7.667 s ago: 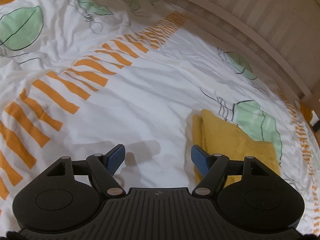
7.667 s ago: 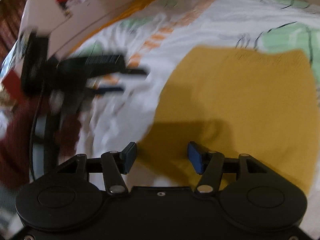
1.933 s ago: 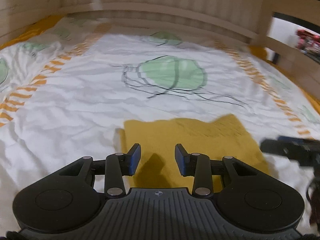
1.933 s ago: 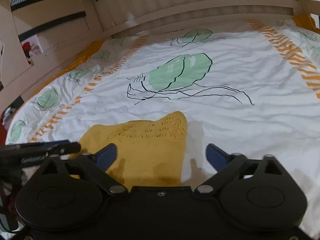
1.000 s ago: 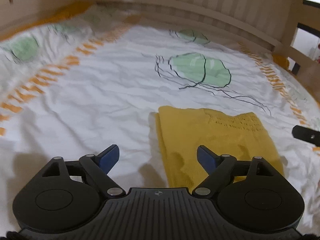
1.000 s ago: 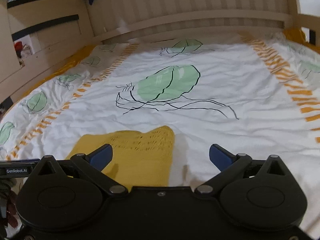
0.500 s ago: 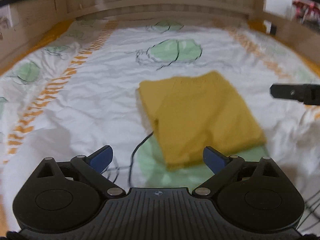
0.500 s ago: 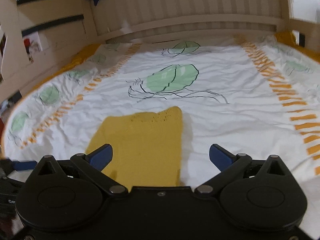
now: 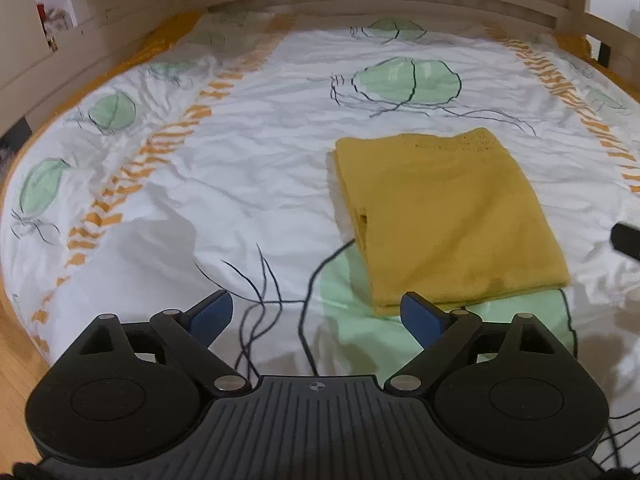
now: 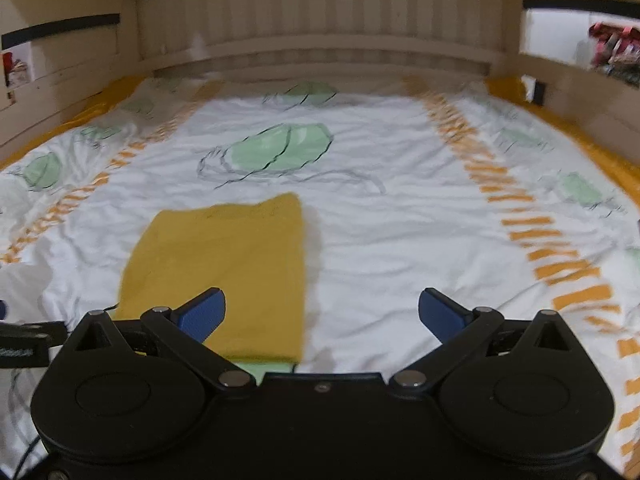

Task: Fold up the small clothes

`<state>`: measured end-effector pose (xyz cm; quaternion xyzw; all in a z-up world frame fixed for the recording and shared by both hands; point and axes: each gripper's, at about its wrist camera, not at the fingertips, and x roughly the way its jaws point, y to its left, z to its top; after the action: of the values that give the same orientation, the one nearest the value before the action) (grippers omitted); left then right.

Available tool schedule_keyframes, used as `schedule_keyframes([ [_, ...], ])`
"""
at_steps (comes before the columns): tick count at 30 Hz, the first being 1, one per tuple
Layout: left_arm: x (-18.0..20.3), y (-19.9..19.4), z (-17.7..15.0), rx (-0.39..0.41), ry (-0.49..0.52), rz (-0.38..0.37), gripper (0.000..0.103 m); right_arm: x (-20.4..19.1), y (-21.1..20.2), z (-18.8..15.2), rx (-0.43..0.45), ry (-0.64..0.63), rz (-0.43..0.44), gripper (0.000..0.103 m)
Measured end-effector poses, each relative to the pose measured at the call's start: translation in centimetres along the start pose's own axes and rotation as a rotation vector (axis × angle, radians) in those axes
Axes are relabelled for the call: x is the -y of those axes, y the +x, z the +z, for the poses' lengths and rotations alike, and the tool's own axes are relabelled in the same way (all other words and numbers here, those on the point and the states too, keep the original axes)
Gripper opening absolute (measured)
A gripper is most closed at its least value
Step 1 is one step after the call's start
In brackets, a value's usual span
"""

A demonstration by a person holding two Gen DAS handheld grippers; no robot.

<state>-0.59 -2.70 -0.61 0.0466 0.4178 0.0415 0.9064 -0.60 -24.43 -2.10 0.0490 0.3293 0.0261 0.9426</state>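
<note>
Folded yellow garment (image 9: pixel 448 216) near the bed's (image 9: pixel 248 184) front edge: soft, light knit, probably best pinched at its layered corners. Left gripper (image 9: pixel 316 316) closing on nothing; right gripper (image 10: pixel 322 314) wide apart, empty.

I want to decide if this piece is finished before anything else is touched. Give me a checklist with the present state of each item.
1. Mustard-yellow knitted garment folded into a compact rectangle: ok.
2. Garment lies flat on the white leaf-printed bedcover, away from the bed's edges: ok.
3. Edges of the layers line up: not ok; at the left side a lower layer peeks out in the left wrist view.
4. Left gripper free of cloth: ok; its jaws are closing, nothing is between the fingers.
5. Right gripper free of cloth: ok; fingers spread wide and nothing is pinched.
6. Another piece waiting to be folded: cannot tell; none is in view.
</note>
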Motion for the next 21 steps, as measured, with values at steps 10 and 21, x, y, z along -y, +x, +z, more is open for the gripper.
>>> schedule_keyframes([
  [10, 0.1, 0.4, -0.4, -0.056, -0.039, -0.045, 0.090, -1.0, 0.5, -1.2, -0.068, -0.009, 0.042, 0.102],
  [21, 0.4, 0.8, -0.3, -0.077, -0.033, -0.053, 0.085, -1.3, 1.0, -1.6, -0.111, -0.002, 0.070, 0.102],
])
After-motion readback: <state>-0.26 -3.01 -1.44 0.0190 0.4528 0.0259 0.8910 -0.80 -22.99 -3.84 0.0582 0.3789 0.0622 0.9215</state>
